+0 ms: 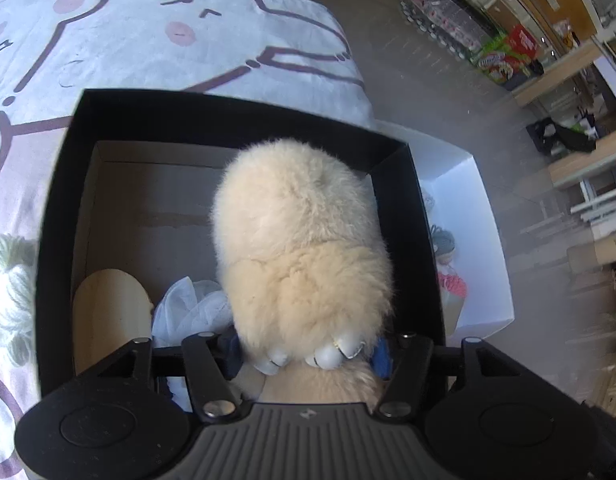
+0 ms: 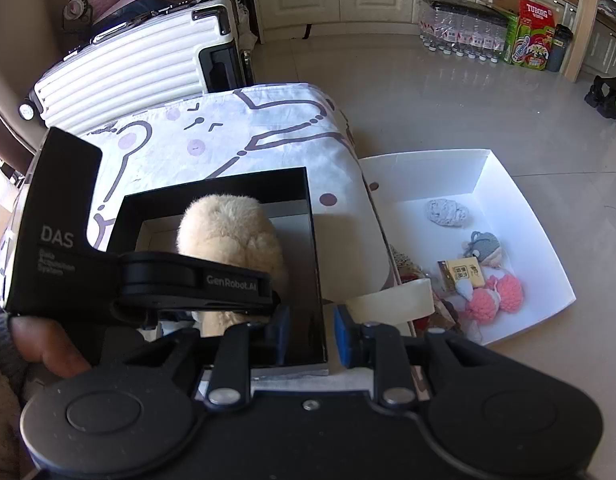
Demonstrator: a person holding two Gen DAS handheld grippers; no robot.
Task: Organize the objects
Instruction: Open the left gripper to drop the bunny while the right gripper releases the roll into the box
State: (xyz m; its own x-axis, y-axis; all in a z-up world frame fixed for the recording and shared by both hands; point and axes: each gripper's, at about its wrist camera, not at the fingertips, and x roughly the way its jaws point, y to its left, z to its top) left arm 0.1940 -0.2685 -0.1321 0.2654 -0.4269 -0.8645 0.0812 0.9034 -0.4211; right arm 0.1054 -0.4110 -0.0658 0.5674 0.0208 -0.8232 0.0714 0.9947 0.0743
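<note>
The cream plush toy [image 1: 300,248] hangs over the open black box [image 1: 60,208], clamped at its near end between the blue pads of the left tool [image 1: 308,354]. Below it in the box lie a tan oval piece [image 1: 108,312] and a crumpled white cloth [image 1: 192,308]. The right tool [image 2: 308,332] stands apart, its fingers straddling the box's near right wall. Beyond, a white tray [image 2: 519,200] on the floor holds small knitted toys [image 2: 495,296].

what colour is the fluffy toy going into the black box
Cream fluffy toy; the left wrist view shows it best, over the black box.
</note>
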